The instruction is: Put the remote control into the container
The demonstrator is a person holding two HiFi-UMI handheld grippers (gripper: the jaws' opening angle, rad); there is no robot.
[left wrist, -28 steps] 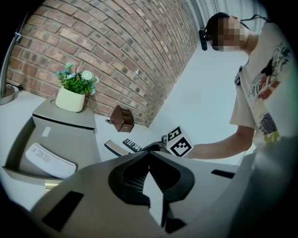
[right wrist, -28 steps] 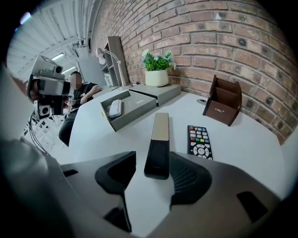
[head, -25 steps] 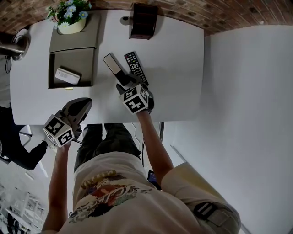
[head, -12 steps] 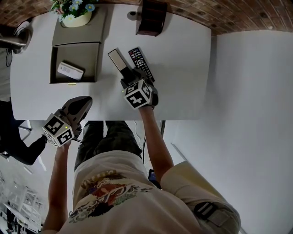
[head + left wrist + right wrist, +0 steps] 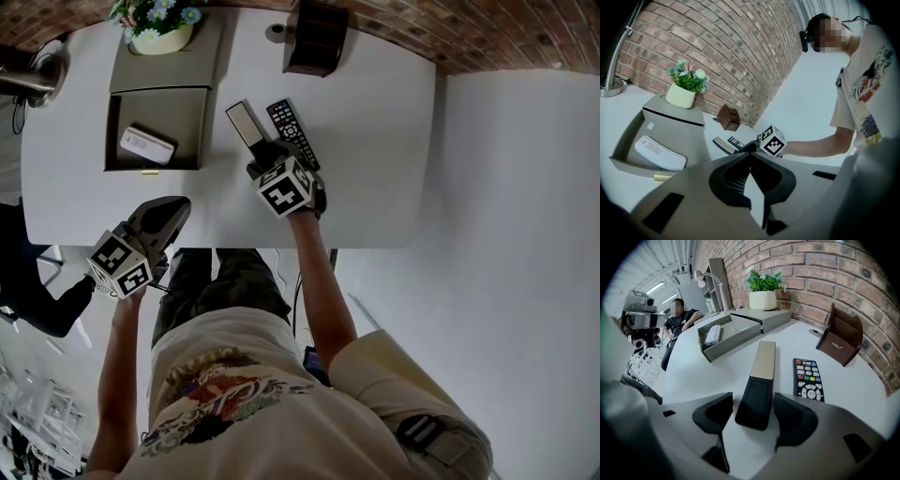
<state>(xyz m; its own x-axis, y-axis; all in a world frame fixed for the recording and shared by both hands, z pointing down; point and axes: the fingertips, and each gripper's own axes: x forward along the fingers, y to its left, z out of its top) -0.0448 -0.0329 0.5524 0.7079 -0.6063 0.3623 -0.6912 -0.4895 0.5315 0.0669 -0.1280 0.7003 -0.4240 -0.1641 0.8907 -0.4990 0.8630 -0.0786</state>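
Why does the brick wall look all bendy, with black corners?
Left gripper view: a wide lens bows the brick wall and blackens the corners. Right gripper view: same bend, same dark rim. Head view: no dark corners, even light on the table.

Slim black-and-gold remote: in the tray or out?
Out. The remote lies flat on the table, apart from the tray.

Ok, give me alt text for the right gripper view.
The right hand-held gripper, whose jaws have just been opening, holds them apart on either side of the near end of a slim black-and-gold remote lying on a white table. A black buttoned remote lies to its right; behind, a grey container holds a white remote.
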